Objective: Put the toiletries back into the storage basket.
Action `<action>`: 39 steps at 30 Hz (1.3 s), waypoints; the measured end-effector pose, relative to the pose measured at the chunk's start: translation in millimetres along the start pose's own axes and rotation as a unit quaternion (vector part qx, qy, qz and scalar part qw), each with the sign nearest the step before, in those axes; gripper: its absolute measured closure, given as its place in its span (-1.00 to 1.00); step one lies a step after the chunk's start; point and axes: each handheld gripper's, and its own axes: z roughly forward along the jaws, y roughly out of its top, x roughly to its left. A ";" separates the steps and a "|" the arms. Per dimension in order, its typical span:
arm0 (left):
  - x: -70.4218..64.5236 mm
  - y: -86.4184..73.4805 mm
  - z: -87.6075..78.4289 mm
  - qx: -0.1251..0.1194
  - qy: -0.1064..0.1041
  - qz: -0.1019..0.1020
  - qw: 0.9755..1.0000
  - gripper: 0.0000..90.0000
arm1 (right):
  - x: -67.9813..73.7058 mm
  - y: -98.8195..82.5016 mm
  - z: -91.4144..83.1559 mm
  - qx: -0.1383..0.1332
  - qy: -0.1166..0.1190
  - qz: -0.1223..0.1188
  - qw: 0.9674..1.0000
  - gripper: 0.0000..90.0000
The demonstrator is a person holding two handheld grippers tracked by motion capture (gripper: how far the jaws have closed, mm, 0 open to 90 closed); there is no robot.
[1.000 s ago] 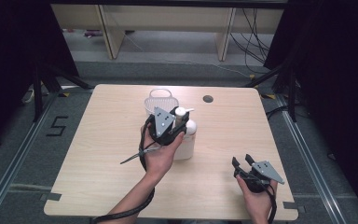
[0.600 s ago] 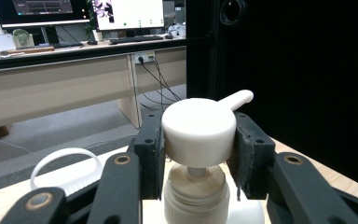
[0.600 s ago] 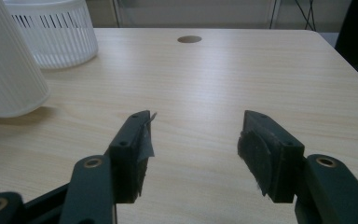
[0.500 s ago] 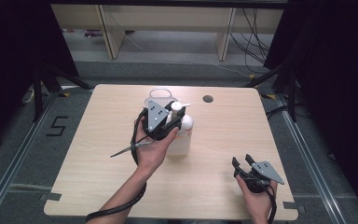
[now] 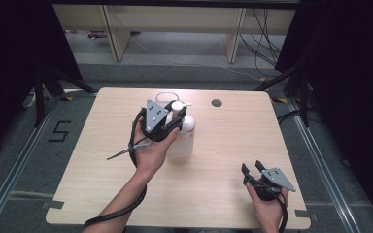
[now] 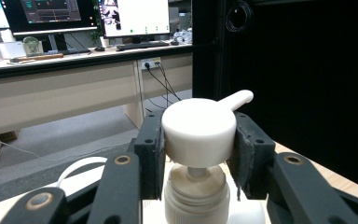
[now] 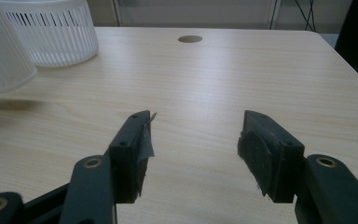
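Pump bottle [image 5: 183, 133], white, stands near the middle of the light wooden table [image 5: 92, 184], and its round pump head [image 6: 199, 131] sits squeezed between the two padded jaws of the left gripper [image 6: 196, 148], one pad touching each side of the cap. The nozzle [image 6: 237, 99] points away past the far jaw. Below the cap a short stem runs into the bottle's ribbed collar [image 6: 196, 193]. In the high view the left hand [image 5: 150, 153] holds that gripper just above the bottle, its grey plate tilted upward and its cable looping down along the forearm. Just behind the bottle a white slatted basket [image 7: 51, 29] rests on the table. The right gripper [image 7: 194, 142] is held low near the table's near right corner, well apart from the bottle, its jaws spread wide with only bare wood between them. A small round hole [image 7: 189, 38] lies in the tabletop farther back.
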 end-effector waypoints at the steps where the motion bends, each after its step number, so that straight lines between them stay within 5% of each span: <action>1: 0.7 0.4 -1.2 0.004 0.007 -0.006 1.000 0.32 | 0.0 0.0 0.1 0.000 0.000 -0.001 1.000 -0.03; 7: 5.3 1.9 -0.8 0.005 0.010 -0.014 1.000 0.32 | -0.1 -0.1 0.4 -0.002 0.002 -0.002 1.000 -0.03; 8: 8.8 3.1 0.3 -0.002 0.008 0.001 1.000 0.32 | -0.1 -0.1 0.4 -0.002 0.002 -0.002 1.000 -0.03; 12: 11.1 4.9 -0.9 0.004 0.014 -0.016 1.000 0.32 | 2.4 -0.2 -0.4 0.004 0.002 0.011 1.000 -0.03; 13: 15.1 7.1 0.5 -0.004 0.013 -0.002 1.000 0.32 | 0.2 0.0 0.4 -0.003 0.000 -0.005 1.000 -0.03; 18: 17.4 9.6 0.0 0.003 0.019 -0.014 1.000 0.32 | 0.2 0.0 0.4 -0.002 0.000 -0.005 1.000 -0.03; 21: 23.3 13.5 1.3 -0.004 0.020 0.003 1.000 0.32 | 0.6 0.2 -0.3 0.003 -0.003 -0.005 1.000 -0.03; 24: 23.8 15.1 0.8 -0.001 0.025 -0.011 1.000 0.32 | 0.8 0.4 -0.6 0.005 -0.004 -0.006 1.000 -0.03; 39: 36.3 25.4 4.9 -0.010 0.032 0.000 0.999 0.32 | 1.8 0.3 -0.6 0.010 -0.002 -0.003 1.000 -0.05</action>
